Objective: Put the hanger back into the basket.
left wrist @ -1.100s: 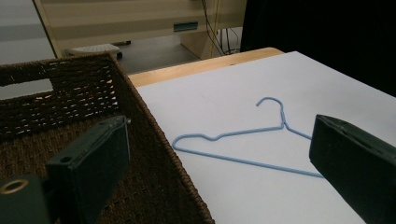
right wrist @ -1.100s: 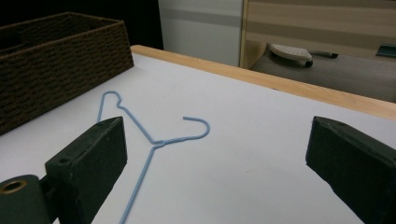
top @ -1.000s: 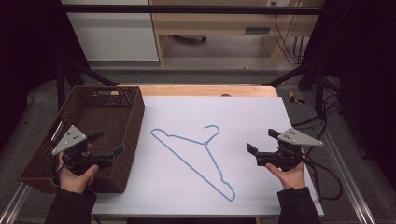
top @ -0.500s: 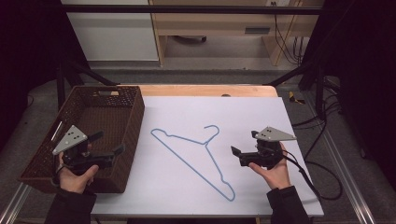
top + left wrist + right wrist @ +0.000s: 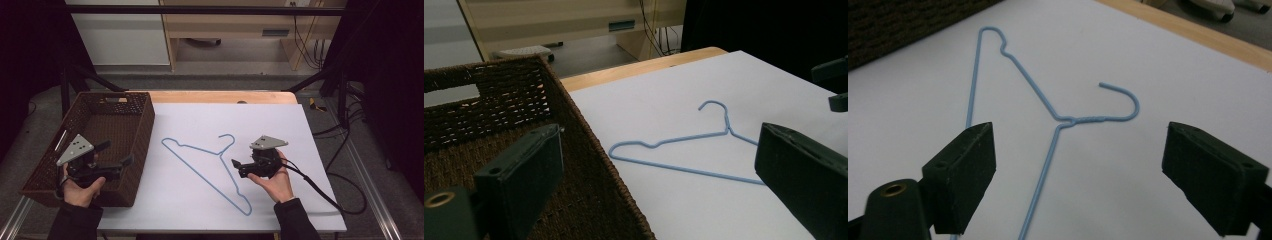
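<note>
A light-blue wire hanger [image 5: 220, 156] lies flat on the white sheet [image 5: 280, 125], its hook pointing to the far side. My right gripper [image 5: 237, 168] is open, low over the sheet, just right of the hanger's long arm. In the right gripper view the hanger's twisted neck [image 5: 1083, 119] sits between and ahead of the jaws of that gripper [image 5: 1079, 129]. My left gripper [image 5: 119, 153] is open over the near right wall of the brown wicker basket [image 5: 145, 130], holding nothing. The left gripper view looks across the basket wall [image 5: 589, 135] to the hanger [image 5: 727, 131].
The basket stands at the table's left and looks empty inside. The wooden table edge [image 5: 220, 96] runs along the far side. The right gripper's cable [image 5: 320, 192] trails off to the near right. The basket's corner [image 5: 908, 20] shows at the top left of the right gripper view.
My right gripper has moved left from the sheet's right edge until it is next to the hanger, staying open. The left gripper and the hanger have not moved.
</note>
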Available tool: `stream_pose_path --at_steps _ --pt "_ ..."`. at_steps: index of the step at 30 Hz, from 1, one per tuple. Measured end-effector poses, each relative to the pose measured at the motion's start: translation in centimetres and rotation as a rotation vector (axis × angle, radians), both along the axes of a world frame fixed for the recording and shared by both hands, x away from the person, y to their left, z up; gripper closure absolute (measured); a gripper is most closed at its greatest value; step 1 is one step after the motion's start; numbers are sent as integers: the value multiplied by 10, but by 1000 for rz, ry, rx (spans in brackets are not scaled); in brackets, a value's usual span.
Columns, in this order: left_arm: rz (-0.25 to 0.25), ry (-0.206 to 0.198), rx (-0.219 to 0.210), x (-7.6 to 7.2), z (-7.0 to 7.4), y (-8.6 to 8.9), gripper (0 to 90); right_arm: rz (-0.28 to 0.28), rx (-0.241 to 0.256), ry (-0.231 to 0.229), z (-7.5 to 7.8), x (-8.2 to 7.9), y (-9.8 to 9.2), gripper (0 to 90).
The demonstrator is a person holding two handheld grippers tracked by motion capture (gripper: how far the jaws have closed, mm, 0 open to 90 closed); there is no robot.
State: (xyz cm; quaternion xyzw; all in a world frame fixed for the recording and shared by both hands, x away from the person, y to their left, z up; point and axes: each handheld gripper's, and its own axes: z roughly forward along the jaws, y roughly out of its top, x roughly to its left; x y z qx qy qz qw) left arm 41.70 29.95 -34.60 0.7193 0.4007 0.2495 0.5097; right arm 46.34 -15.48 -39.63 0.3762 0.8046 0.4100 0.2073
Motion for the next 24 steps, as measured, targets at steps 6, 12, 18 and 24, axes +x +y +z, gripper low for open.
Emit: stream_pose_path --at_steps 6,12,18,24 --pt "1 2 1 0 0 0 48 11 -26 46 -12 5 12 208" --pt "-1 6 4 1 -1 0 49 16 -67 71 -23 10 23 262" --pt "-3 7 5 1 -1 -1 49 33 -114 94 -34 16 39 336" --pt "-1 5 4 0 0 0 50 27 -146 136 -47 22 47 452"
